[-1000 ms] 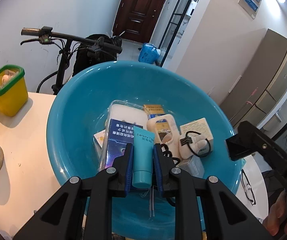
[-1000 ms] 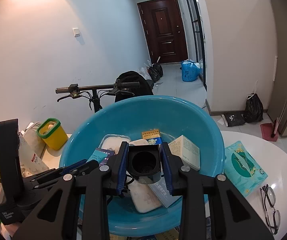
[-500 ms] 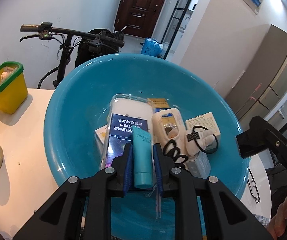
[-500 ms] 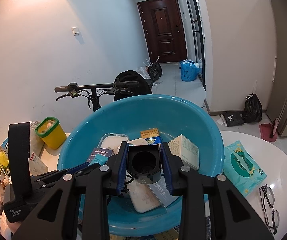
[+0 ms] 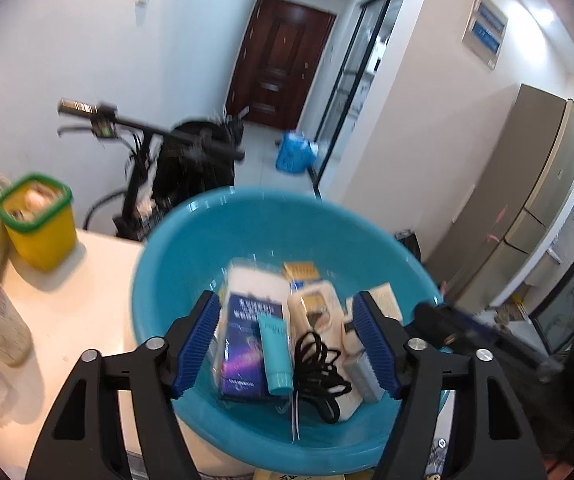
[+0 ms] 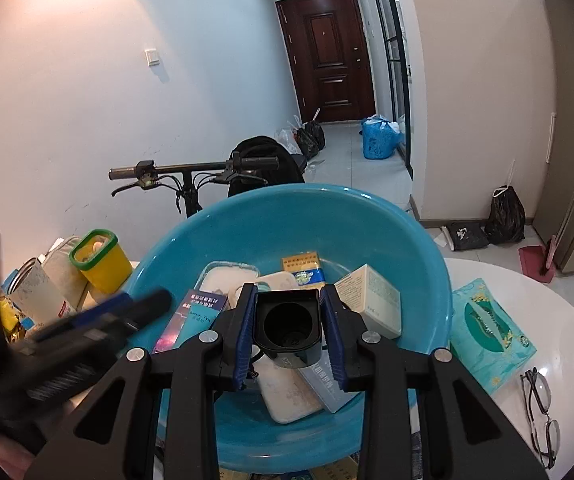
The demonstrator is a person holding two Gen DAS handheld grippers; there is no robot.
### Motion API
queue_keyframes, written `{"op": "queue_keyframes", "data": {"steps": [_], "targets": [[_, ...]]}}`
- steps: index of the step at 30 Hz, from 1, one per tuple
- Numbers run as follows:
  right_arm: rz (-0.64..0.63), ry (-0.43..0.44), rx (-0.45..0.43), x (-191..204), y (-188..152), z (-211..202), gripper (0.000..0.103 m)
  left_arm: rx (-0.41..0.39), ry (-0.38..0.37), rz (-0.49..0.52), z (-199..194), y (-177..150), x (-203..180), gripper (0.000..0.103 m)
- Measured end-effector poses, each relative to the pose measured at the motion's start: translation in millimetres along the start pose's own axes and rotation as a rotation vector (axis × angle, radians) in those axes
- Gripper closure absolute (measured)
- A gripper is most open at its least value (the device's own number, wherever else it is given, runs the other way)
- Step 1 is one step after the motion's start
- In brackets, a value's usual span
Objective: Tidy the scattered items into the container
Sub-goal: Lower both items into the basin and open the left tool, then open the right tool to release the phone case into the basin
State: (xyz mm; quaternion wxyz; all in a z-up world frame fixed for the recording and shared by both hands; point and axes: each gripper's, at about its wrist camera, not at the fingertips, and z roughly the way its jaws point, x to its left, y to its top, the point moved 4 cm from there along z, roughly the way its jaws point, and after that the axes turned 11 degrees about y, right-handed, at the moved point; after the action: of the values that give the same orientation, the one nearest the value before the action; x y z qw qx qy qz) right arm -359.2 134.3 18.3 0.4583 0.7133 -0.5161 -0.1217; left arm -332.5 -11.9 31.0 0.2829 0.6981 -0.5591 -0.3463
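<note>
Basin (image 6: 367,232), table centre, already holds boxes and the teal tube (image 5: 274,354). Left gripper (image 5: 293,342) hangs spread, empty. Right gripper (image 6: 288,334) pinches a black cup (image 6: 287,330); tissue pack (image 6: 491,334) and glasses (image 6: 541,412), four o'clock, remain outside.

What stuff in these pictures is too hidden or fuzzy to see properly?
- Left gripper, right wrist view: motion-blurred, so its opening cannot be read there.
- Black cup, right wrist view: its underside is hidden between the right gripper's pads.
- Blue basin, left wrist view: its near rim is hidden behind the gripper.
- Purple box, left wrist view: print too blurred to read.
</note>
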Motion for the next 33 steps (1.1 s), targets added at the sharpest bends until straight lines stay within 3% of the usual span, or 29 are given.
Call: {"op": "queue_keyframes", "data": {"steps": [1, 5, 18, 33], "targets": [[0.000, 0.002, 0.007, 0, -2, 2, 0.072, -0.019, 0.005, 0.004, -5, 2, 0, 0.021], [0.004, 0.011, 0.044, 1, -8, 15, 0.072, -0.058, 0.029, 0.025, -15, 6, 1, 0.021], [-0.033, -0.016, 0.123, 10, -29, 44, 0.072, 0.015, 0.073, 0.008, 9, 2, 9, 0.020], [-0.003, 0.004, 0.190, 8, -43, 61, 0.072, 0.010, 0.072, 0.008, 6, 6, 14, 0.021]]}}
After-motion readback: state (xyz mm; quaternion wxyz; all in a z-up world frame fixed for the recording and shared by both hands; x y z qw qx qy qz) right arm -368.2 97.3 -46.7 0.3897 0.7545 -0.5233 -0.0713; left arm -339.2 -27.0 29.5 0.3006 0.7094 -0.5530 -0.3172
